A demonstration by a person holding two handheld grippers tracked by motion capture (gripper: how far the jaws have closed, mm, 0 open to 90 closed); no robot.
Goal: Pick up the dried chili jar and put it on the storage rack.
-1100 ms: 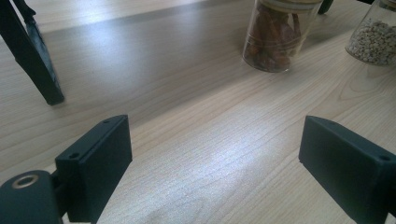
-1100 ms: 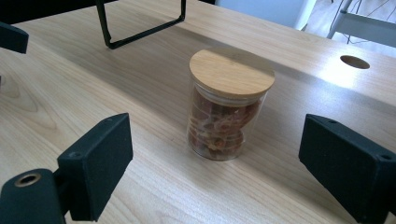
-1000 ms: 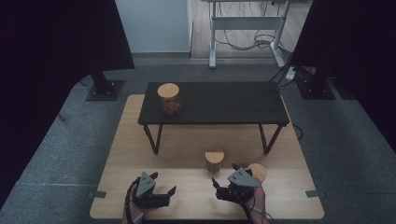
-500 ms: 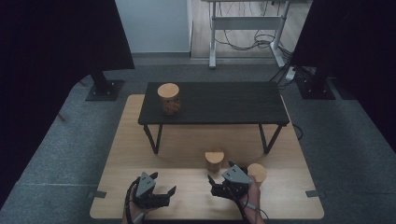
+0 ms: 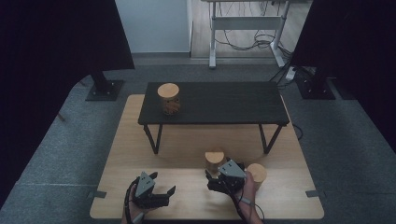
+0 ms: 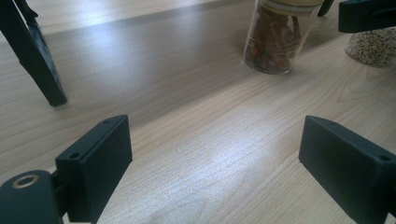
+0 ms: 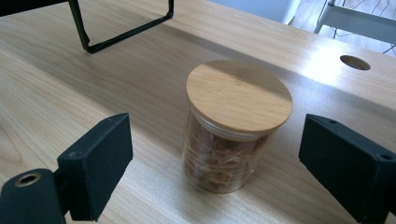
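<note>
From the high view, the right gripper [image 5: 219,181] sits just in front of a wooden-lidded jar [image 5: 215,160] on the light table [image 5: 140,140], a second jar [image 5: 256,173] close beside the hand, easily knocked by the wrist. The left gripper view shows the left gripper [image 6: 215,163] wide open and empty over bare wood. In the right gripper view, the jaws stand wide apart and hold nothing, the jar [image 7: 233,126] ahead between them (slightly off-centre); closing now could clip the lid and tip it.

No words, numbers or signs can be read anywhere here (not even on the round glass jar with the flat wooden lid [image 7: 232,135]).
</note>
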